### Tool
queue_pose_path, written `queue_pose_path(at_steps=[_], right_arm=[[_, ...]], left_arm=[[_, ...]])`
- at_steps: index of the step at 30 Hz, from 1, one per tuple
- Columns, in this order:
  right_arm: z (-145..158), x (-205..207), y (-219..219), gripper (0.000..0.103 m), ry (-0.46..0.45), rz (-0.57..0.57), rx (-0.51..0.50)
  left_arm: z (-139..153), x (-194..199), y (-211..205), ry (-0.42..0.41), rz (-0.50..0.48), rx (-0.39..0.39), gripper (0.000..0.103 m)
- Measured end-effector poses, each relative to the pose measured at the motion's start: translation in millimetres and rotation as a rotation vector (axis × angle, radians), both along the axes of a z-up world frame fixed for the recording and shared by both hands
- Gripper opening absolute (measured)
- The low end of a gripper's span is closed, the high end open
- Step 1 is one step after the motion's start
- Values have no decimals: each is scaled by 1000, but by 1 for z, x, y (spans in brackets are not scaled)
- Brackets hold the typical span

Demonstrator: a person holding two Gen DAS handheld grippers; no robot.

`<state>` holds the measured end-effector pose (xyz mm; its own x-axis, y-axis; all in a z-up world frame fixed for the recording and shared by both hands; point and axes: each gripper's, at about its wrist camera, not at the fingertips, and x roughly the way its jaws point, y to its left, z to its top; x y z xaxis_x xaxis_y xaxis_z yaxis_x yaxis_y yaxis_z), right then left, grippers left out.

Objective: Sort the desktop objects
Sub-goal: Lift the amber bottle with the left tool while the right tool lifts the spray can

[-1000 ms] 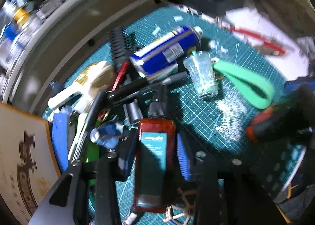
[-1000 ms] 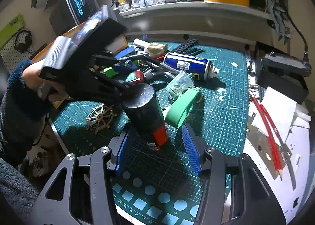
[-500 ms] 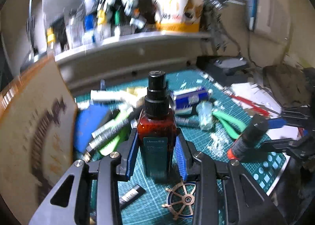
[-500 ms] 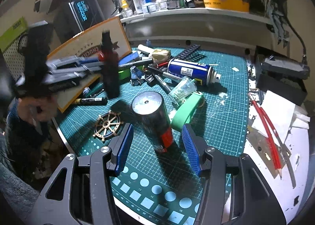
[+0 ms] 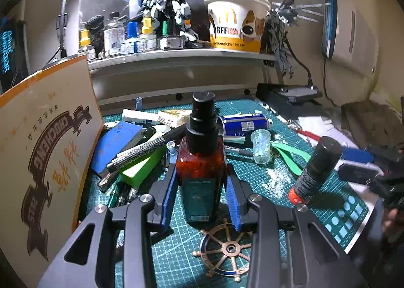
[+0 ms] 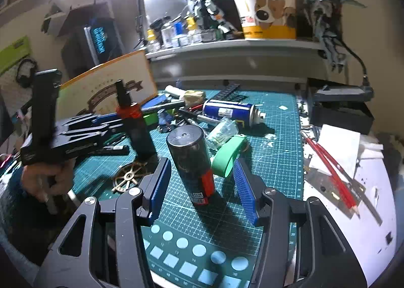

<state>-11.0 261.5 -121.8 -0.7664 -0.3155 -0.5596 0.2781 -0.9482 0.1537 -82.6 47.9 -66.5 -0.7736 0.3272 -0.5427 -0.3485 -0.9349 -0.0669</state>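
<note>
A red-brown bottle (image 5: 200,162) with a black pump cap stands upright on the green cutting mat (image 5: 265,187). My left gripper (image 5: 201,169) is shut on it, its blue pads (image 5: 168,199) pressed against both sides. In the right wrist view the same bottle (image 6: 133,126) sits at the tips of the left gripper (image 6: 101,131), which a hand holds. A black spray can (image 6: 192,162) with a red band stands slightly tilted on the mat. My right gripper (image 6: 200,162) is open around it, with a gap on each side.
A brass ship wheel (image 5: 227,247) lies just in front of the bottle. Behind are a pile of pens and markers (image 5: 141,151), a blue spray can (image 6: 227,111), a clear cup (image 5: 261,144) and a green strap (image 6: 227,156). A printed board (image 5: 45,151) leans at left; red pencils (image 6: 330,162) lie right.
My left gripper took the bottle from the pile, turned it upright and brought it down onto the mat by the ship wheel. The black can stayed between the open right fingers.
</note>
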Motion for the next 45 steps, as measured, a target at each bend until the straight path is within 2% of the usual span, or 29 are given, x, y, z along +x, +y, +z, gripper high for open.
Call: queue_pose_path(at_steps=[2, 4, 5, 9, 12, 16, 21, 22, 24, 25, 26, 30, 37, 45], right_arm=[[-3, 2, -8, 49, 33, -41, 9], [-1, 7, -16, 49, 94, -101, 24], [-2, 7, -18, 49, 107, -121, 28], [-8, -7, -32, 49, 73, -190, 63], [-15, -8, -33, 48, 59, -249, 32], [-19, -13, -37, 48, 55, -265, 40], [-30, -22, -35, 45, -1, -284, 28], [-32, -24, -35, 44, -10, -285, 26], [-33, -24, -36, 43, -6, -282, 29], [-33, -23, -37, 36, -1, -276, 31], [-32, -23, -38, 33, 3, -270, 32], [-30, -21, -35, 33, 8, -273, 22], [-27, -21, -34, 32, 7, -264, 18], [-19, -18, -35, 32, 26, -268, 25]], left_arm=[[1, 11, -6, 38, 51, 52, 58], [1, 17, -9, 86, 99, 82, 68], [0, 19, -9, 111, 122, 93, 70], [-11, 6, -4, 52, 145, 97, 70], [-17, 2, -3, 30, 143, 107, 70], [-24, -4, -1, 5, 140, 119, 70], [-33, -10, 2, -26, 135, 135, 70], [-33, -10, 2, -25, 132, 134, 68], [-32, -9, 4, -16, 131, 122, 48], [-31, -8, 5, -10, 137, 111, 38], [-31, -8, 5, -3, 143, 100, 37], [-29, -9, -3, -17, 131, 143, 36], [-26, -6, 0, -7, 128, 111, 35], [-21, 0, -3, 0, 123, 115, 34]])
